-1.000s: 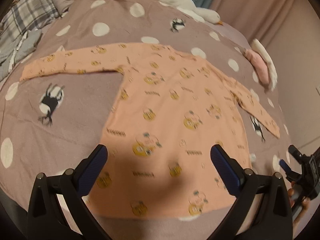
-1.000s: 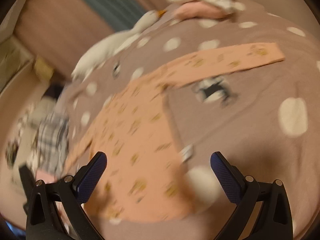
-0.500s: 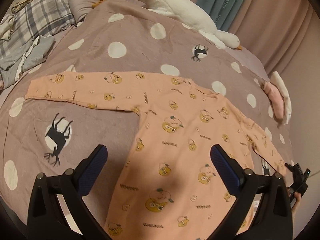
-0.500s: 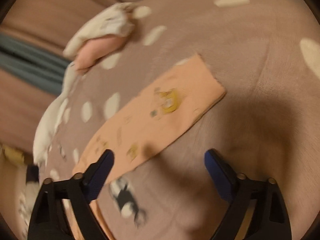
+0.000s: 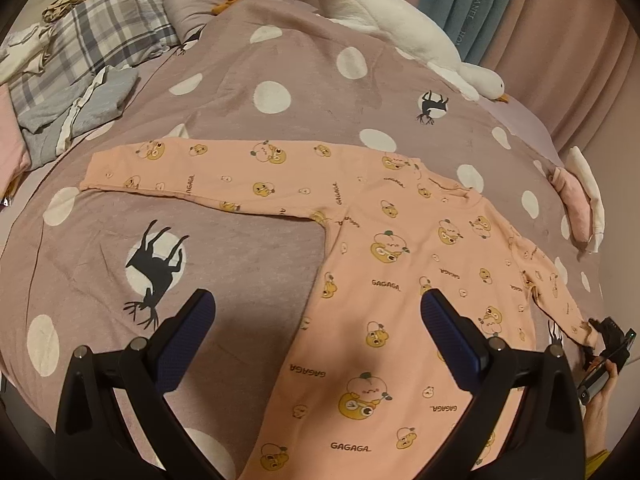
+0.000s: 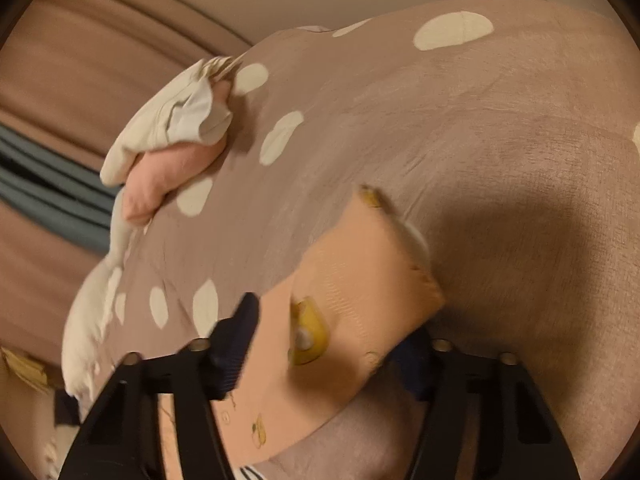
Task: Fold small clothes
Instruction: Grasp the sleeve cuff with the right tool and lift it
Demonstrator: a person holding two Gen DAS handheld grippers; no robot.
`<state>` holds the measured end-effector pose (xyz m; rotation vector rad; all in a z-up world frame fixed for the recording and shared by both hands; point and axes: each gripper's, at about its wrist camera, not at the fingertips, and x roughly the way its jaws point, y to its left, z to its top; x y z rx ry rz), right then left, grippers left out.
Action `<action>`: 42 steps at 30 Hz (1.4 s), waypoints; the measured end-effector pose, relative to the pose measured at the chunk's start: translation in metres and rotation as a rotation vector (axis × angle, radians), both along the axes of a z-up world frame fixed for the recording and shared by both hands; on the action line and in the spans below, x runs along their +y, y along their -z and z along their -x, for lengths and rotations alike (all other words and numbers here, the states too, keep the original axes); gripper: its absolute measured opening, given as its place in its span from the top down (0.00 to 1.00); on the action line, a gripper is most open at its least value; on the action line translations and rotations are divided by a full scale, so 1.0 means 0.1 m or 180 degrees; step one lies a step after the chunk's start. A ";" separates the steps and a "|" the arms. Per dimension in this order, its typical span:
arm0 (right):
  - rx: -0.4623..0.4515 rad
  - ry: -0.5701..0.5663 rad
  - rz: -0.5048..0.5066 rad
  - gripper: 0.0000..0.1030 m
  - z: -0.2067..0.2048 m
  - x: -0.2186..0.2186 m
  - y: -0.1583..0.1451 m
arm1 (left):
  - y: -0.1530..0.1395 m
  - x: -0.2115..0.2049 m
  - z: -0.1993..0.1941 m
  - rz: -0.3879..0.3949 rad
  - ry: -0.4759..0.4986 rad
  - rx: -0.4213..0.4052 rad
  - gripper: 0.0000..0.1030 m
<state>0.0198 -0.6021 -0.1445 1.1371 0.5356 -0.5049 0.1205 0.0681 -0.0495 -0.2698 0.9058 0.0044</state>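
Observation:
A peach long-sleeved child's top (image 5: pixel 400 264) with yellow cartoon prints lies flat on the bed, sleeves spread. My left gripper (image 5: pixel 316 340) is open and empty, hovering over the top's left side edge. My right gripper (image 6: pixel 324 336) is at the right sleeve cuff (image 6: pixel 360 280); the cuff lies between its partly closed fingers, with one fingertip (image 6: pixel 236 340) beside the cloth. In the left wrist view the right gripper (image 5: pixel 600 336) sits at the sleeve's end at the far right.
The bed has a mauve duvet (image 5: pixel 248 56) with white dots and deer prints. A white goose plush (image 5: pixel 400 28) lies at the back. Plaid and grey clothes (image 5: pixel 80 72) are piled at the left. A folded pink and white bundle (image 6: pixel 172 144) lies near the right edge.
The left gripper has pulled back and up, showing more of the top. The right gripper has moved onto the right sleeve cuff and its fingers have narrowed around it.

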 end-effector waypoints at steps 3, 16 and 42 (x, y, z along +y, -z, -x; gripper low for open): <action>0.0022 0.0006 -0.0044 0.75 0.05 -0.05 0.05 | 0.02 0.03 0.02 0.0021 -0.0015 0.0006 0.00; 0.0040 -0.0670 0.0781 0.88 -0.34 0.49 -0.85 | 0.10 0.20 0.14 0.0153 -0.0035 0.0007 0.00; 0.0729 -0.3756 0.3927 0.89 -1.81 5.40 -0.57 | 0.53 1.22 0.17 0.0297 -0.0577 0.0232 0.00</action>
